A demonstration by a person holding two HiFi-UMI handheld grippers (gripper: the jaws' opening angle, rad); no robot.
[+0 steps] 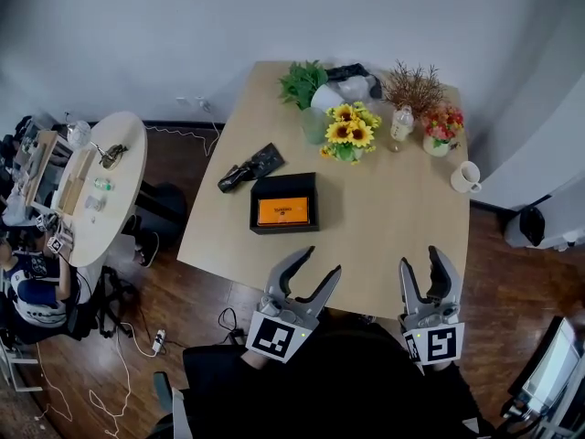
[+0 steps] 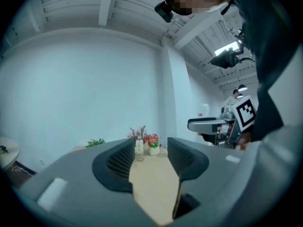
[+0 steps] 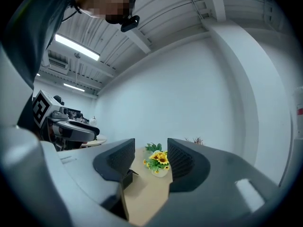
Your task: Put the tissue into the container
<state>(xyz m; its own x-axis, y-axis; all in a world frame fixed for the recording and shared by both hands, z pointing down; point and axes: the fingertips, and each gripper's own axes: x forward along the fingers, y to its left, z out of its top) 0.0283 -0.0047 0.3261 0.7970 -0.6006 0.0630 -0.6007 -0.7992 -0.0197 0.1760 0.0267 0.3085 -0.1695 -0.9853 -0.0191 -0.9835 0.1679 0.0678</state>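
Now | black box (image 1: 258, 205) holds orange pack (image 1: 282, 211) | left tongs (image 1: 320, 262), right tongs (image 1: 420, 260) apart, empty

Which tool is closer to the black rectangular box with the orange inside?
Left. The left tool is just short of the near edge of the black rectangular box; the right tool is farther off, to that box's right.

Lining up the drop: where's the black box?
Head view: black box on the table's left half, beside the black wrapper, ahead of the left claw.
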